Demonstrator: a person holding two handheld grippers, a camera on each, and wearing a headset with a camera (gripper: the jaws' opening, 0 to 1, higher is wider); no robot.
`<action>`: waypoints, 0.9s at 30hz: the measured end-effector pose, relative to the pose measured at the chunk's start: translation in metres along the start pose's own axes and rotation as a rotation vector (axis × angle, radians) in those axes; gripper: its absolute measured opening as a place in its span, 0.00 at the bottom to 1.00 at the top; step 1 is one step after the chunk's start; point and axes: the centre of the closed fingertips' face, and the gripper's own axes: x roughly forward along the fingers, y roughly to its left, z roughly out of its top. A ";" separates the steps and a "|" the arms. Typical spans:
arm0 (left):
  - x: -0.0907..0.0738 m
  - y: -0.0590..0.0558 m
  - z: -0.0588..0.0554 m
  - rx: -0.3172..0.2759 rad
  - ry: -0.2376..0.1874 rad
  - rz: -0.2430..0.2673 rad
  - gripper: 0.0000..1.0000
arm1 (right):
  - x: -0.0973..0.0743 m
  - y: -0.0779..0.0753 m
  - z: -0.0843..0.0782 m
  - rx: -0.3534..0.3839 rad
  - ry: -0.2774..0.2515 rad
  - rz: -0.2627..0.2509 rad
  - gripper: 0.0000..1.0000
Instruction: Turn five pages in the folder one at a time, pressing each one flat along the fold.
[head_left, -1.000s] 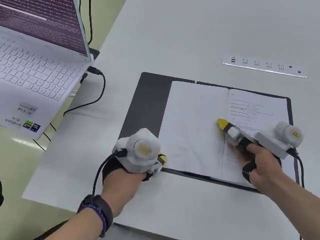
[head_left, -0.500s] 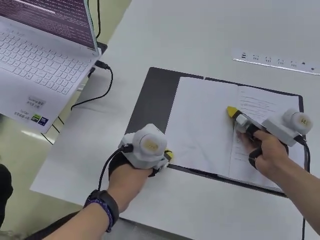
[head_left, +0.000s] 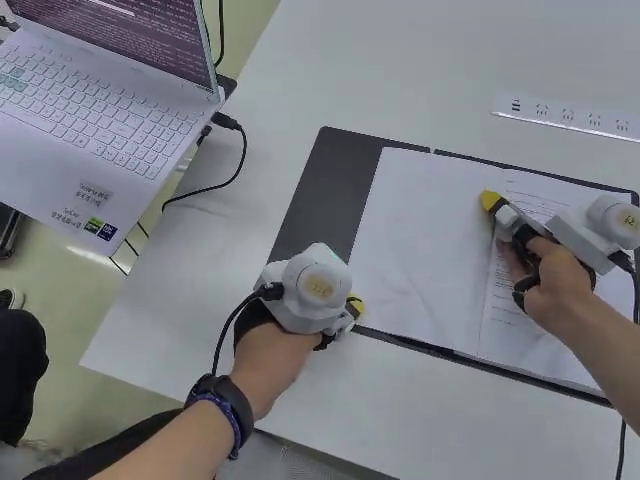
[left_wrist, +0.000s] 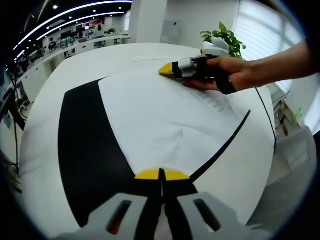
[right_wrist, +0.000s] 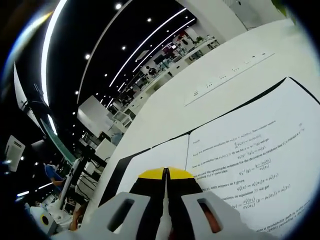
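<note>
Resting on the fold near the far edge of the open folder (head_left: 318, 200), my right tool (head_left: 491, 201) had its jaws together. The folder lay flat on the white tabletop (head_left: 400, 60). My left tool (head_left: 351, 305), jaws also together, sat at the near edge of the blank left page (head_left: 420, 250).

Folder (head_left: 320, 190) lies open, left gripper (head_left: 351, 306) parked at its near edge. Right gripper (head_left: 490, 202) has its tip on the fold near the far edge, laptop (head_left: 90, 110) off to the folder's left.
</note>
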 end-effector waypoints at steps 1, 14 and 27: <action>0.000 0.000 0.000 -0.001 0.000 -0.001 0.00 | 0.002 0.000 0.001 -0.004 0.003 -0.001 0.00; -0.001 0.000 0.000 -0.008 0.002 -0.004 0.00 | 0.017 -0.005 0.028 0.068 -0.071 -0.042 0.00; -0.001 0.000 0.000 -0.013 -0.002 0.001 0.00 | -0.004 0.004 0.012 0.058 -0.075 -0.008 0.00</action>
